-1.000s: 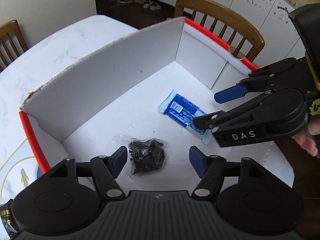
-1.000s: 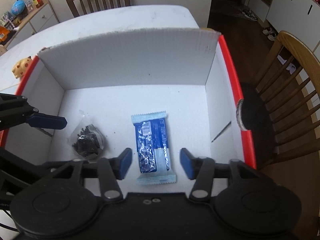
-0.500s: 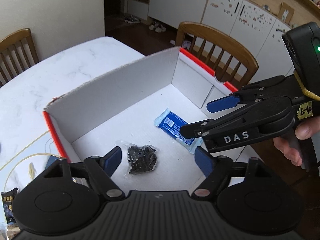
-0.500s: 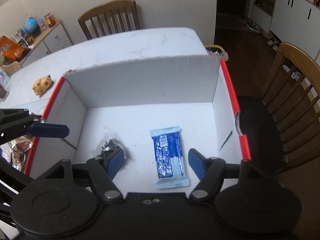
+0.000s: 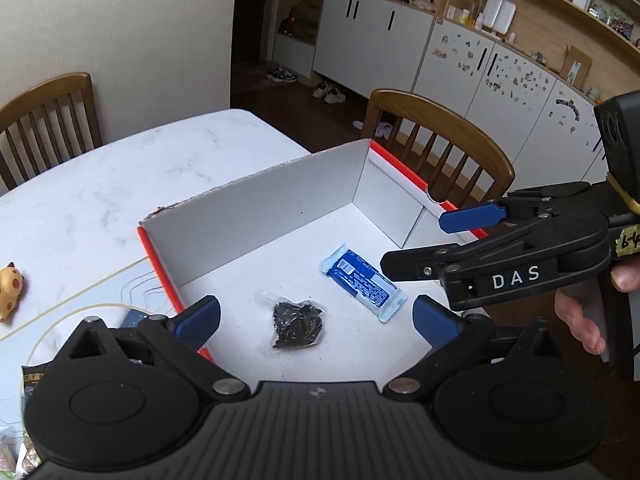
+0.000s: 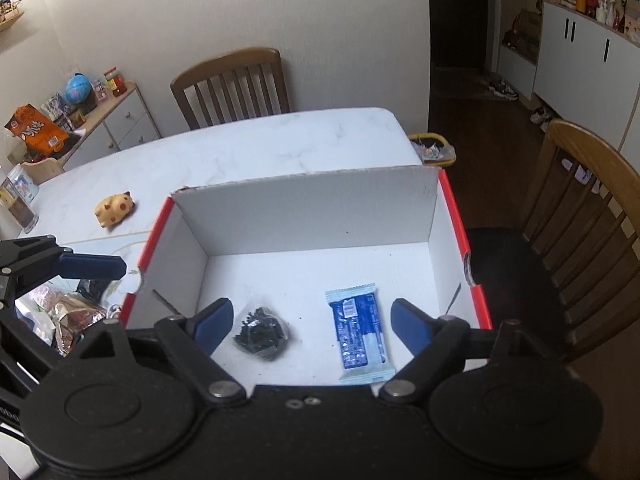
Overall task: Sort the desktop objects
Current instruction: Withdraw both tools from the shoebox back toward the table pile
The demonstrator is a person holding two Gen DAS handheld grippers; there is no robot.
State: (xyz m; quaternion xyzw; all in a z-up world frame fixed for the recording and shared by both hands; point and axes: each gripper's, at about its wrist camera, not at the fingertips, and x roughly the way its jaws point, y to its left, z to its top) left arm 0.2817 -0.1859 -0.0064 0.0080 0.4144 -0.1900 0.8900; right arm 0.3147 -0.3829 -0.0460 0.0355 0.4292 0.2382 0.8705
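- The blue snack packet (image 6: 359, 334) lies flat on the floor of the white cardboard box (image 6: 304, 204), toward the box's right wall, its long side running front to back.
- It looks light and thin, in slick film that would crinkle and slide. A pinch across its narrow width, or on a crimped end seal, seems the safest hold.
- The clear bag of small black pieces (image 6: 262, 334) sits left of the packet, apart from it, on the same box floor. It is probably soft and shifting, so its gathered film is the place to grip.
- Right gripper (image 6: 308, 322) hangs above the box's near edge, jaws opening, nothing pressed between them.
- Left gripper (image 5: 316, 318) hovers over the box's left front corner, jaws opening and empty.
- Outside the box's left wall lie foil snack packs (image 6: 68, 316) and a yellow spotted toy (image 6: 115, 209), apparently not yet sorted.
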